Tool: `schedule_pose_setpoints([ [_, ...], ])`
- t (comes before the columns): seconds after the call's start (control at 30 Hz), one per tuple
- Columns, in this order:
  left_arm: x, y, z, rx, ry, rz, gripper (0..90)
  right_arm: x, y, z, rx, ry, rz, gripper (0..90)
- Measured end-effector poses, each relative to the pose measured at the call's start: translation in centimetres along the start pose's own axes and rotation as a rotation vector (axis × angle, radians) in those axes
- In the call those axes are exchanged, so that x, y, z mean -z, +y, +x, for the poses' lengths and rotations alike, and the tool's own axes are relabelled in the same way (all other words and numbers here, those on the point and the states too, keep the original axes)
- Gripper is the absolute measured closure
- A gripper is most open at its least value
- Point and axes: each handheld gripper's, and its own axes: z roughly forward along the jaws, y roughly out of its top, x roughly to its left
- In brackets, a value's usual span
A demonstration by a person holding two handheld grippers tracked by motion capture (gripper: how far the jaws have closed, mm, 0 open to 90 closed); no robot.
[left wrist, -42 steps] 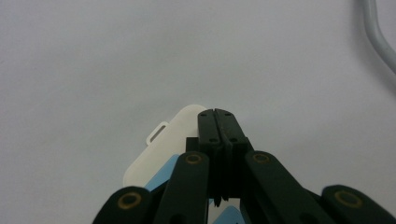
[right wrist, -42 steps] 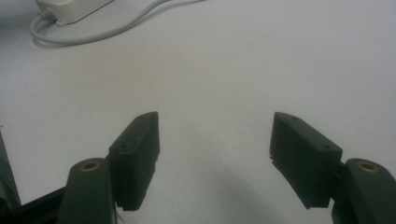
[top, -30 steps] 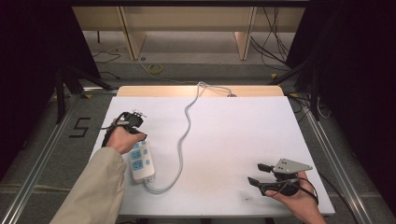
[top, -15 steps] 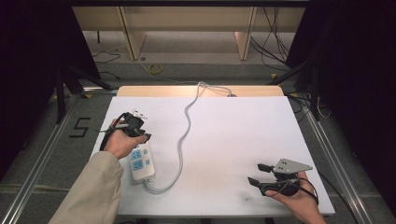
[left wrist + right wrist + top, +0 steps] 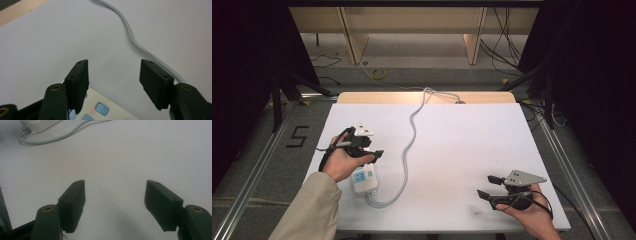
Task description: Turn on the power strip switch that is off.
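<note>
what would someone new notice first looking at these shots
Probably the white power strip at the near left of the white table, its grey cord snaking off the far edge. The left tool hovers open just over the strip. The right tool, also open, sits at the near right over bare table.

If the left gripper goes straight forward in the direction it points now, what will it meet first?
Probably the grey cable. The left gripper is open above the white power strip, and past its fingers lies bare white table, then the cable crossing the line. Depth is unclear, so it might pass above.
</note>
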Motion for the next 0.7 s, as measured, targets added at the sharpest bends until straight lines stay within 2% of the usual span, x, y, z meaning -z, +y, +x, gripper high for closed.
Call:
schedule_pose_setpoints([
  [0.33,0.2,-1.2,-2.6,-0.019,-0.079,-0.085,32.2,0.0,0.0,0.0,0.000,0.001,-0.001,34.0],
  [0.5,0.4,-2.0,-3.5,-0.034,-0.103,-0.142,29.3,0.0,0.0,0.0,0.000,0.003,-0.003,34.0],
  [0.7,0.4,-3.0,-4.2,-0.046,-0.119,-0.157,27.9,0.0,0.0,0.0,0.003,0.002,-0.001,34.0],
])
